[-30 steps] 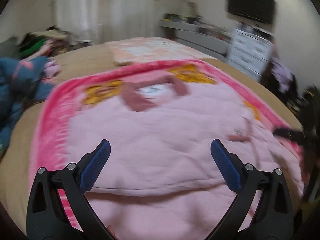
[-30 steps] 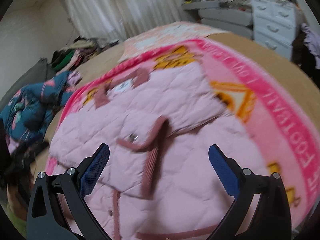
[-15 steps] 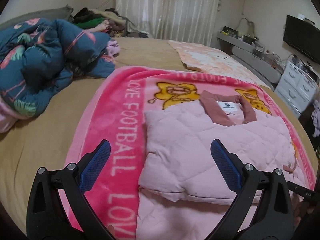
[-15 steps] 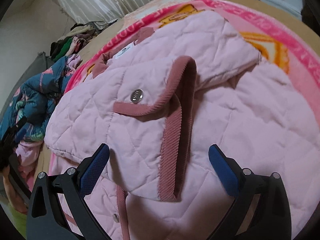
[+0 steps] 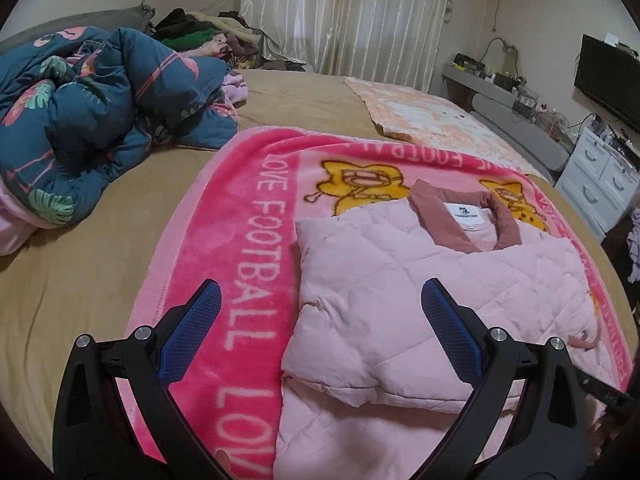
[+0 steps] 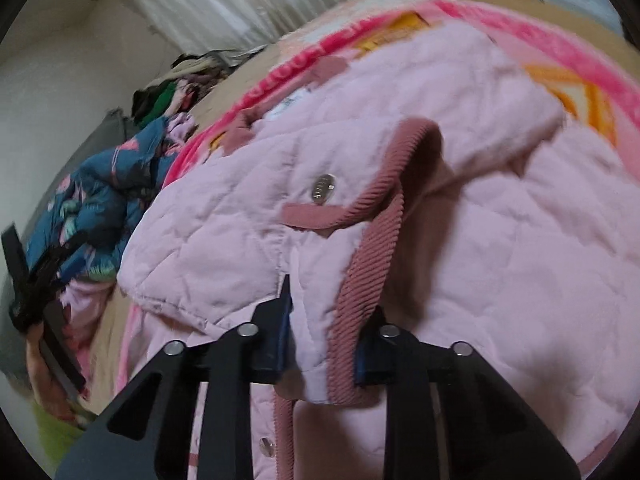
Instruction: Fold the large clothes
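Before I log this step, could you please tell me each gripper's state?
Left gripper: open, holding nothing.
Right gripper: just closed on the pink quilted jacket's trimmed edge.

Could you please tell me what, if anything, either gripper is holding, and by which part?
The right gripper has just closed on the pink quilted jacket, pinching its ribbed front edge. The left gripper is open, holding nothing.

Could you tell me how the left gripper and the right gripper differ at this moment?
The left gripper stands wide open, while the right gripper has just closed on the pink jacket. The left grips nothing, hovering above the jacket's folded edge and the pink blanket; the right pinches the jacket's ribbed trim edge. Both have black frames and blue pads, and both point down at the bed.
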